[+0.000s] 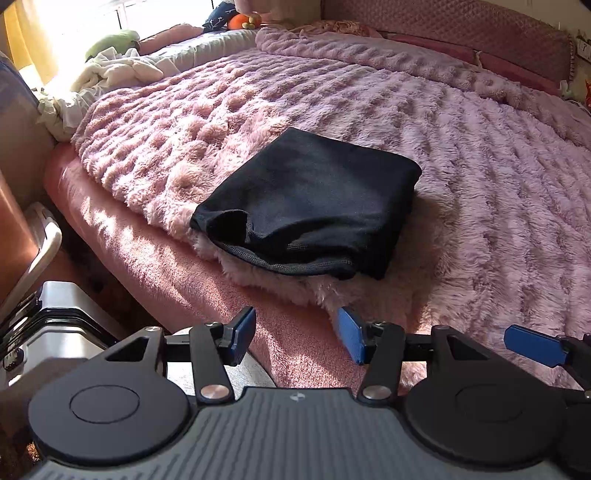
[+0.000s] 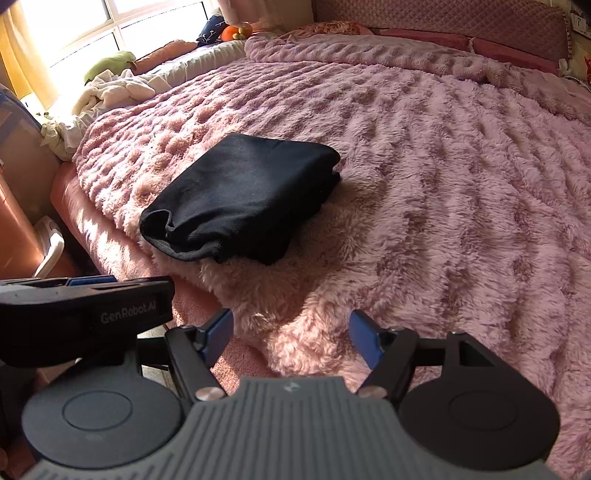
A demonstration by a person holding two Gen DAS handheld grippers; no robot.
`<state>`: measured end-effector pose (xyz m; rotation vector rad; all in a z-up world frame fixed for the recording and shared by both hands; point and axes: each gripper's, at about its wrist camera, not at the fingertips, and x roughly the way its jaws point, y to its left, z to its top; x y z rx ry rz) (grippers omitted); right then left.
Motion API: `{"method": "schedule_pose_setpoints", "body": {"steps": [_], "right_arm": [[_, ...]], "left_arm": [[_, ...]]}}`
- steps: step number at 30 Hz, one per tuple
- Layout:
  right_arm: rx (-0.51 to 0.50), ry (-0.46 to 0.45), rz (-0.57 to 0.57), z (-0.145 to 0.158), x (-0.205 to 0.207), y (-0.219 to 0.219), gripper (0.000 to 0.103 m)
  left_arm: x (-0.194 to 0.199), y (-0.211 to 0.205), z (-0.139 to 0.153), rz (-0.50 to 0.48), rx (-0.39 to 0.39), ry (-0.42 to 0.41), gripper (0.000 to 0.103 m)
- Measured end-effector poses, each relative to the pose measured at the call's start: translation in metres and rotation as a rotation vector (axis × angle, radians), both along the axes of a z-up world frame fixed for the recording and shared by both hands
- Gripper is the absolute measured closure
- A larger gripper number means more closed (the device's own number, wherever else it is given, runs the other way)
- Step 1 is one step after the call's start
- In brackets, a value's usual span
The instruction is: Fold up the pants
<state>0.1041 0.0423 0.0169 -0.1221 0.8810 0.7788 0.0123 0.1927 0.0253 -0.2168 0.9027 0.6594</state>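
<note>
Black pants (image 1: 310, 199) (image 2: 240, 195) lie folded into a thick rectangle on the fluffy pink blanket (image 1: 461, 166) (image 2: 443, 166), near the bed's front left edge. A loose hem opening shows at the bundle's near left corner. My left gripper (image 1: 295, 325) hovers in front of the bundle, apart from it, open with nothing between its blue pads. My right gripper (image 2: 291, 328) is also open and empty, hanging over the blanket's edge to the right of and nearer than the pants. One of its blue fingers (image 1: 532, 345) shows in the left wrist view. The left gripper's body (image 2: 85, 306) appears at the left of the right wrist view.
The blanket's edge overhangs a pink sheet (image 1: 147, 251). A silver case (image 1: 62, 325) stands on the floor at the left. Crumpled white clothes (image 1: 114, 74) (image 2: 110, 88) lie at the far left of the bed. A padded headboard (image 1: 443, 26) runs along the back, with an orange plush toy (image 1: 240, 20) by the window.
</note>
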Motion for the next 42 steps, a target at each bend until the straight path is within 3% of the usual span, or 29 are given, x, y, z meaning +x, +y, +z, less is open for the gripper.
{"method": "schedule_pose_setpoints", "body": {"steps": [10, 42], "right_arm": [[-0.028, 0.016, 0.006, -0.006, -0.002, -0.006, 0.042], [-0.026, -0.005, 0.001, -0.004, -0.001, -0.013, 0.042]], "left_arm": [[0.003, -0.015, -0.008, -0.01, -0.007, 0.011, 0.043], [0.004, -0.02, -0.006, -0.006, 0.006, 0.001, 0.042]]}}
